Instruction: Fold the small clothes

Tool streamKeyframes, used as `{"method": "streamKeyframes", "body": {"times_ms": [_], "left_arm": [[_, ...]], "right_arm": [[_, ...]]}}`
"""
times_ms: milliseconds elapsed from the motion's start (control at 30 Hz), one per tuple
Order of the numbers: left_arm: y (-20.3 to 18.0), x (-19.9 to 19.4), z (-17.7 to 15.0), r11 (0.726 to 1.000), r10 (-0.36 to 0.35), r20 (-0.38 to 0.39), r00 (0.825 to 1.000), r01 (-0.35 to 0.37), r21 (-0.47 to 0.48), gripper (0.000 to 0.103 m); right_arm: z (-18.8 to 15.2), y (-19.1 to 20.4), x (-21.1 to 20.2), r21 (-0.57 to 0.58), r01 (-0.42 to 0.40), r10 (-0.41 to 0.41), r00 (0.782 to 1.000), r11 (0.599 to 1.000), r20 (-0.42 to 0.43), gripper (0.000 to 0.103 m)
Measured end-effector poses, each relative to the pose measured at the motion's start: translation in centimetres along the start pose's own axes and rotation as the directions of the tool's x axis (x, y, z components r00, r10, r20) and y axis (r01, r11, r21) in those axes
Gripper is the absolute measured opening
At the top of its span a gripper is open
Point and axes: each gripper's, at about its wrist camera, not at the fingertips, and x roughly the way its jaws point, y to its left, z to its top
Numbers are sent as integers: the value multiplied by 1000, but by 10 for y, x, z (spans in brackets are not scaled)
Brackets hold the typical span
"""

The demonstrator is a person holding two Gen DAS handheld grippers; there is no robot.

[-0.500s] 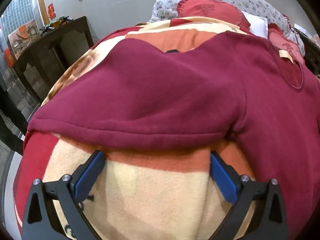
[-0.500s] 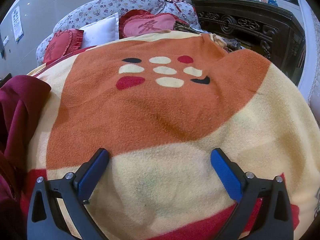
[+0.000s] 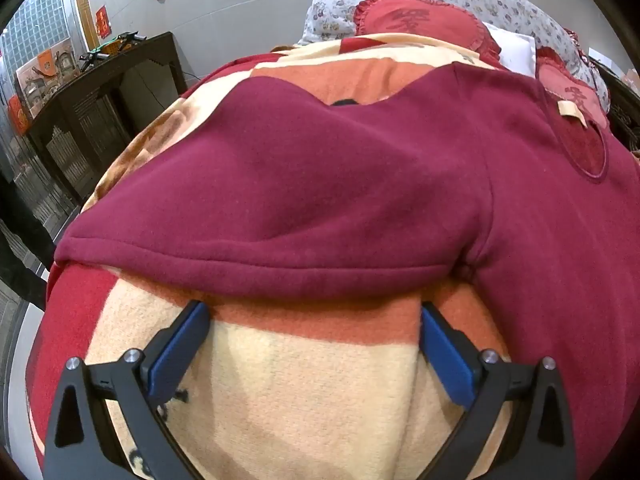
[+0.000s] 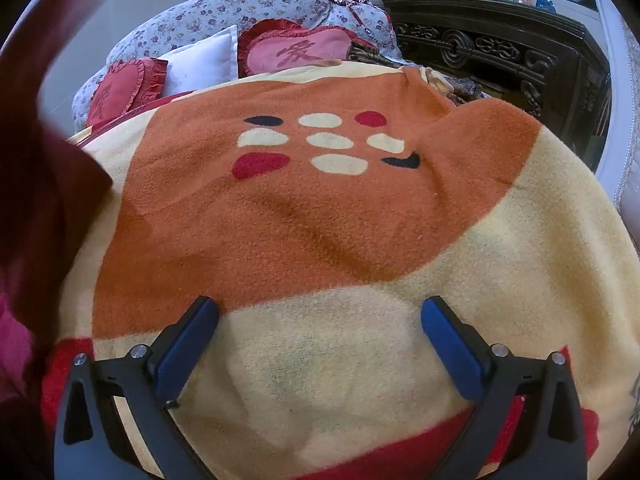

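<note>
Two grippers: both in view, each with its blue pads spread wide and nothing between them.
Left gripper [image 3: 314, 312]: hangs low over the blanket [image 3: 320, 392], its fingertips just short of the folded lower edge of the sweatshirt; framing is almost the same as half a second ago, with the tips a touch nearer that edge.
Right gripper [image 4: 320, 306]: sits over bare blanket, jaws wide apart, tips at the border between the orange patch and the cream field.
Maroon sweatshirt [image 3: 320, 184]: lies spread on the blanket ahead of the left gripper, one sleeve folded across the body, the neck opening with its cream label [image 3: 570, 110] toward the far right.
Change at the right: in the right wrist view a blurred dark-red mass of sweatshirt [image 4: 36, 184] now covers the whole left edge up to the top, where half a second ago only a low bunch showed at the lower left.
Blanket pattern: orange patch with cream, red and black ovals [image 4: 320, 140], unchanged in place.
Background: heart-shaped red cushions [image 4: 296, 54], a white pillow [image 4: 200, 60], floral bedding and a dark carved cabinet [image 4: 500, 52].
</note>
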Motion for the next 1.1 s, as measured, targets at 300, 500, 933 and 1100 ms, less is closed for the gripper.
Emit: {"method": "streamKeyframes", "body": {"times_ms": [300, 500, 933, 1100], "left_arm": [[1, 0, 0, 1000, -3, -1, 1000, 3, -2, 103], [1, 0, 0, 1000, -1, -1, 1000, 1, -2, 103], [2, 1, -1, 1000, -4, 0, 1000, 4, -3, 103], [3, -2, 0, 1000, 0, -7, 1000, 0, 2, 103]], "right_arm": [[1, -1, 2, 3, -4, 4, 1000, 1000, -2, 103], [1, 1, 1, 3, -3, 3, 1000, 1000, 0, 103], [5, 6, -46, -56, 28, -33, 994, 998, -101, 103], [15, 33, -133, -180, -24, 15, 998, 983, -54, 103]]}}
